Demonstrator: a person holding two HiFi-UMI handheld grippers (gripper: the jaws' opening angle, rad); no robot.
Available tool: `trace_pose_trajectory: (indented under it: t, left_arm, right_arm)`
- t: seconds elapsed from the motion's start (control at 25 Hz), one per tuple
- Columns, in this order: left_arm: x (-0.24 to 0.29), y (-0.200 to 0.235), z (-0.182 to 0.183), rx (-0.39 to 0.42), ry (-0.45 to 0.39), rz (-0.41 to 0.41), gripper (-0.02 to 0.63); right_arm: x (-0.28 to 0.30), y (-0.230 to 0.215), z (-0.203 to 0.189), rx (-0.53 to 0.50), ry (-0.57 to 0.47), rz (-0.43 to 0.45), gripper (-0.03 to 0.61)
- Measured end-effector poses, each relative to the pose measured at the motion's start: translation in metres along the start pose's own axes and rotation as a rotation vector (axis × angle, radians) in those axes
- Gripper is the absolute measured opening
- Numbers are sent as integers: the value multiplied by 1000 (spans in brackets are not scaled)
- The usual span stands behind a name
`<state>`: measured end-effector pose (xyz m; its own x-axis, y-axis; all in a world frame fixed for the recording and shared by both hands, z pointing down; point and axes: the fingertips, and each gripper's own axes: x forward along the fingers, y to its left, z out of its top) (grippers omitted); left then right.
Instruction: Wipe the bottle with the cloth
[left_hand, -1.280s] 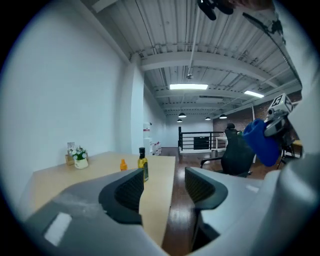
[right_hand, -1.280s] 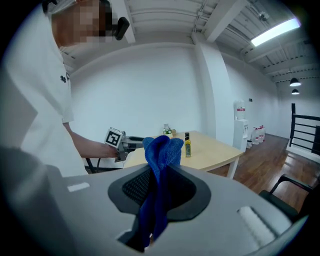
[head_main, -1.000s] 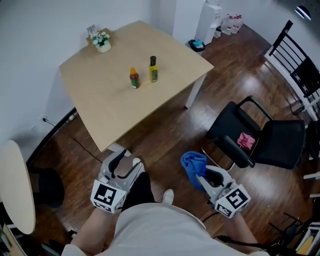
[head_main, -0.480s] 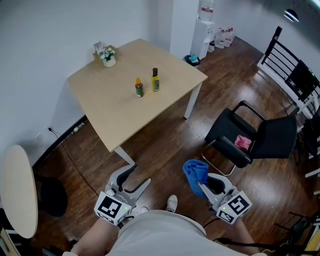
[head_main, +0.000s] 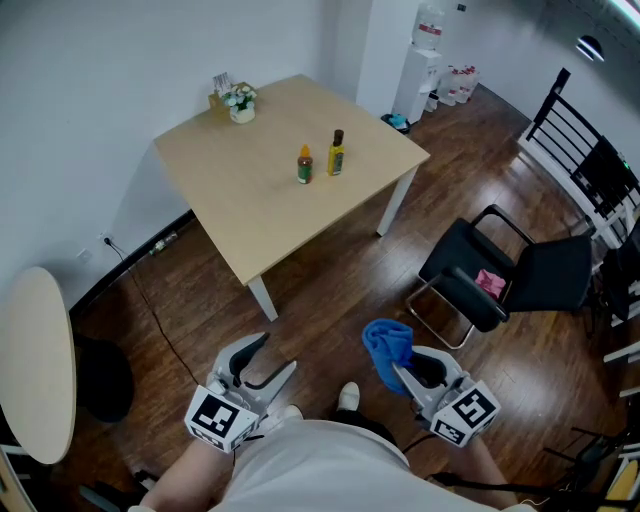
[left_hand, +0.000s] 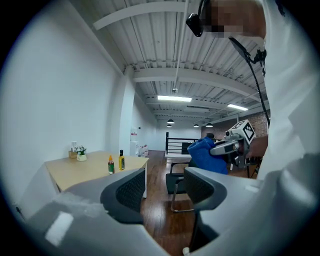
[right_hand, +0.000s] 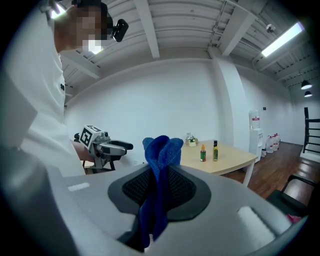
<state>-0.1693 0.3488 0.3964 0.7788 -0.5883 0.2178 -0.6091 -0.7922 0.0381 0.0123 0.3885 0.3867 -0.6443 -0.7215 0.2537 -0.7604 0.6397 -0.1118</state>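
Two bottles stand mid-table, far ahead of both grippers: a small orange-capped sauce bottle (head_main: 304, 165) and a taller yellow one with a black cap (head_main: 337, 153). They also show small in the left gripper view as the sauce bottle (left_hand: 110, 165) and the yellow bottle (left_hand: 121, 160). My right gripper (head_main: 405, 372) is shut on a blue cloth (head_main: 388, 345), which bunches up above the jaws (right_hand: 159, 165). My left gripper (head_main: 265, 365) stands open and empty over the wooden floor, its jaws wide apart in its own view (left_hand: 160, 192).
The light wooden table (head_main: 250, 190) carries a small flower pot (head_main: 240, 103) at its far corner. To the right stands a black chair (head_main: 500, 280) with a pink item (head_main: 490, 283) on its seat. A round white table (head_main: 35, 360) is at left, a water dispenser (head_main: 420, 55) beyond.
The table and bottles have drifted up and to the right in the head view. Both grippers stay low by the body, and the cloth stays in the right one.
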Motion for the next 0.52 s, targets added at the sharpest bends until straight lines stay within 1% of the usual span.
trace_pose_trajectory:
  t: [0.2, 0.52]
  left_arm:
    - [-20, 1, -6, 5, -15, -6, 258]
    - [-41, -2, -13, 17, -6, -31, 257]
  right_arm:
    - [4, 24, -4, -8, 4, -6, 81]
    - [7, 52, -5, -16, 8, -2, 81]
